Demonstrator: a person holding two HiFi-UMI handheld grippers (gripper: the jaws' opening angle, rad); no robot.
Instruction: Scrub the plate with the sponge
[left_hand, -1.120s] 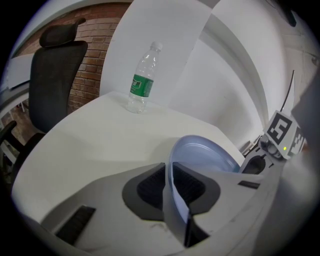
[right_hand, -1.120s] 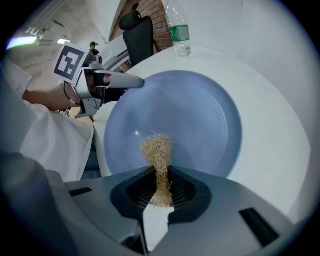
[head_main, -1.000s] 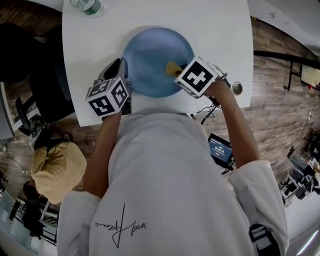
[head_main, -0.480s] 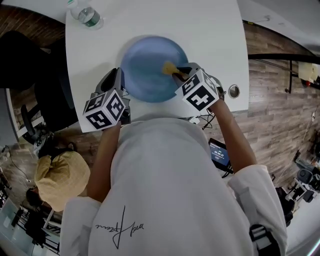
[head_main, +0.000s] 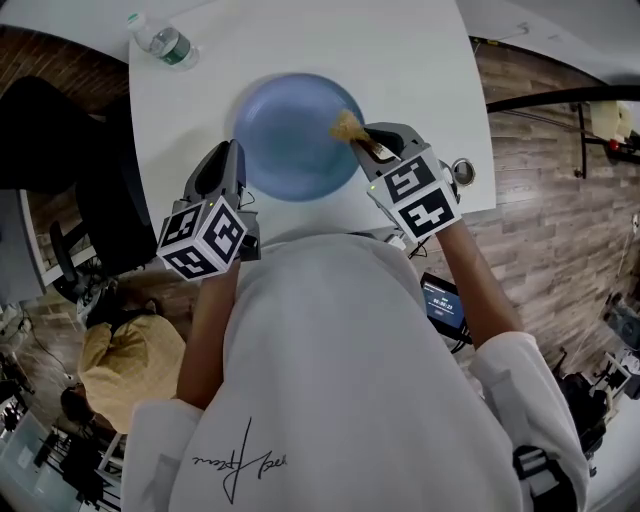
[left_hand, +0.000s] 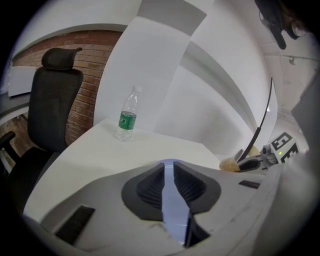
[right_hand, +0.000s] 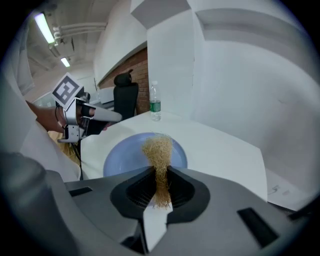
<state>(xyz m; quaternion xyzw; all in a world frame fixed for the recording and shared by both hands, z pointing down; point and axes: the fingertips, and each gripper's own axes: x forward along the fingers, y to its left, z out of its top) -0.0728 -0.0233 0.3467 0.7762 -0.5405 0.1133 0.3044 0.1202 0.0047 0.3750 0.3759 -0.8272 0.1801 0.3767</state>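
Starting at the left of the head view, your left gripper (head_main: 230, 170) is clamped on the lower-left rim of the blue plate (head_main: 290, 130), which lies upper middle. The plate looks rigid, smooth and probably slippery, so an edge hold suits it. Further right, your right gripper (head_main: 368, 142) pinches the tan sponge (head_main: 348, 126) over the plate's right edge. The sponge looks light, soft and fibrous; hold it deep at its base.

Right gripper (right_hand: 159, 189) clamps the fibrous sponge (right_hand: 158, 148) (tan), blue plate (right_hand: 121, 154) beyond.

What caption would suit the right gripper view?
Right gripper clamps a fibrous tan sponge; blue plate and white table beyond.
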